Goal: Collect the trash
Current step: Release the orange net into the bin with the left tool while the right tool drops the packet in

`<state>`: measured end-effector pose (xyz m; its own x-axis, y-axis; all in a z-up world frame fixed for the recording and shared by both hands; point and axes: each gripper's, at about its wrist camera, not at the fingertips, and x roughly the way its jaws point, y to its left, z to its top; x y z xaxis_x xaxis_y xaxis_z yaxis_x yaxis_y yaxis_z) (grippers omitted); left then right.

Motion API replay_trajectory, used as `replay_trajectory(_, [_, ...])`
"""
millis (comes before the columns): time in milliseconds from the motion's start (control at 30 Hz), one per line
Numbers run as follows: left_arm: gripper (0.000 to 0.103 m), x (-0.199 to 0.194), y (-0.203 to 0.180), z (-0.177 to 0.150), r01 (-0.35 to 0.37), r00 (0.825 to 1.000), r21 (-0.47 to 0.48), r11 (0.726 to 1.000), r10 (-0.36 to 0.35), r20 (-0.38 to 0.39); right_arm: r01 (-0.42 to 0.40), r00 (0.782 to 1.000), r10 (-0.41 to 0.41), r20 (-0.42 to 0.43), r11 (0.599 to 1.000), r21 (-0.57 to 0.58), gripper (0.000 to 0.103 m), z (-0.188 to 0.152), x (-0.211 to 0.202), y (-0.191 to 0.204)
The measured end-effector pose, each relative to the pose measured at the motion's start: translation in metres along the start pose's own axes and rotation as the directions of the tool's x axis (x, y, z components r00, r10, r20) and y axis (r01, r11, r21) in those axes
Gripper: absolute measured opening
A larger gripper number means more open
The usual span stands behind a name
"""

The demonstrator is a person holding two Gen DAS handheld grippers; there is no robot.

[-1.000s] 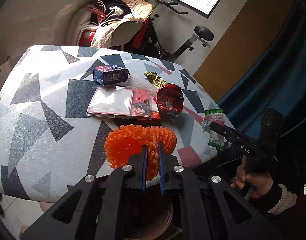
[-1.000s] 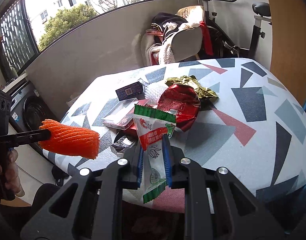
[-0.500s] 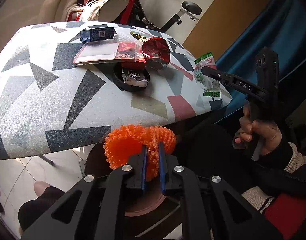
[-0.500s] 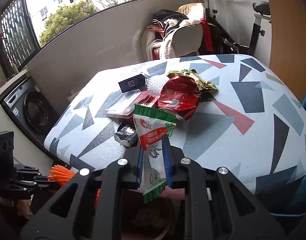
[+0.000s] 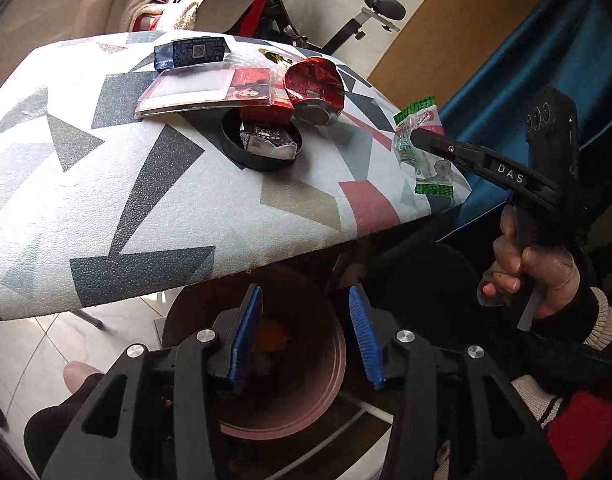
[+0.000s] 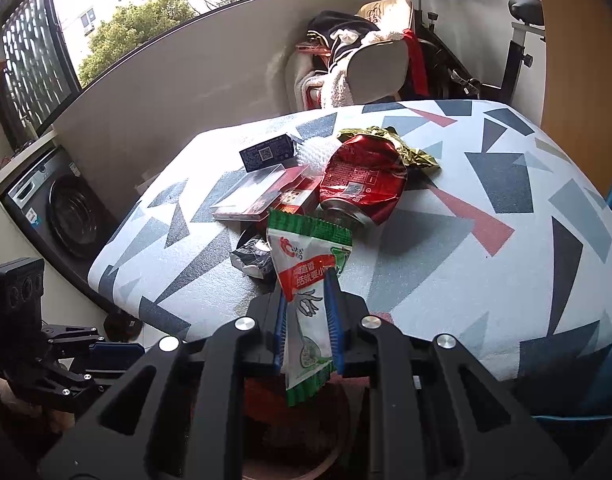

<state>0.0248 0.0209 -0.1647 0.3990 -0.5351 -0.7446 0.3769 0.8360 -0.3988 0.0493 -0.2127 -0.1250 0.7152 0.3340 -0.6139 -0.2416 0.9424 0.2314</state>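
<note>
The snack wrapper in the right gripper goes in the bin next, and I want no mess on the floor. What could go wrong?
1. The right gripper pinches the snack wrapper out over the table edge; released there, it could miss the bin.
2. The left gripper, jaws just opened and empty, hangs over the bin and may block the drop.

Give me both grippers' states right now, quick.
Left gripper: open, jaws just opened, nothing between them, above the bin.
Right gripper: shut on the green-and-white snack wrapper.
</note>
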Motion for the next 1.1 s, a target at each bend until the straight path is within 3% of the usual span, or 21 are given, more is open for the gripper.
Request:
replay_trajectory(133, [0.066, -0.018, 0.002, 0.000, -0.098, 0.991, 0.019, 0.995, 0.095, 0.095, -0.005, 1.000, 0.004, -0.021, 1.000, -0.022, 0.021, -0.012, 0.006, 0.006])
replay_trajectory(200, [0.068, -0.024, 0.001, 0.001, -0.119, 0.988, 0.035, 0.992, 0.115, 0.100, -0.013, 0.999, 0.011, -0.040, 0.999, -0.050, 0.021, -0.020, 0.010, 0.012])
replay_trajectory(367, [0.092, -0.041, 0.003, -0.004, -0.207, 0.963, 0.056, 0.977, 0.193, 0.185, -0.122, 0.988, 0.112, -0.107, 0.989, -0.086, 0.022, -0.040, 0.021, 0.030])
replay_trajectory(467, [0.097, -0.043, 0.009, -0.011, -0.220, 0.955, 0.069, 0.973, 0.200, 0.221, -0.146, 0.981, 0.129, -0.142, 0.983, -0.114, 0.022, -0.051, 0.026, 0.042])
replay_trajectory(600, [0.097, -0.049, 0.009, -0.026, -0.295, 0.915, 0.100, 0.950, 0.251, 0.315, -0.169, 0.973, 0.142, -0.180, 0.975, -0.147, 0.022, -0.062, 0.031, 0.054])
replay_trajectory(700, [0.097, -0.055, 0.013, -0.030, -0.300, 0.900, 0.072, 0.951, 0.257, 0.351, -0.186, 0.965, 0.151, -0.215, 0.970, -0.154, 0.022, -0.068, 0.037, 0.058])
replay_trajectory(867, [0.097, -0.052, 0.024, -0.029, -0.303, 0.900, 0.018, 0.953, 0.280, 0.333, -0.195, 0.952, 0.143, -0.271, 0.965, -0.176, 0.022, -0.077, 0.049, 0.067])
replay_trajectory(1100, [0.097, -0.046, 0.027, -0.029, -0.298, 0.912, 0.017, 0.954, 0.279, 0.300, -0.199, 0.945, 0.140, -0.296, 0.964, -0.178, 0.024, -0.079, 0.054, 0.069])
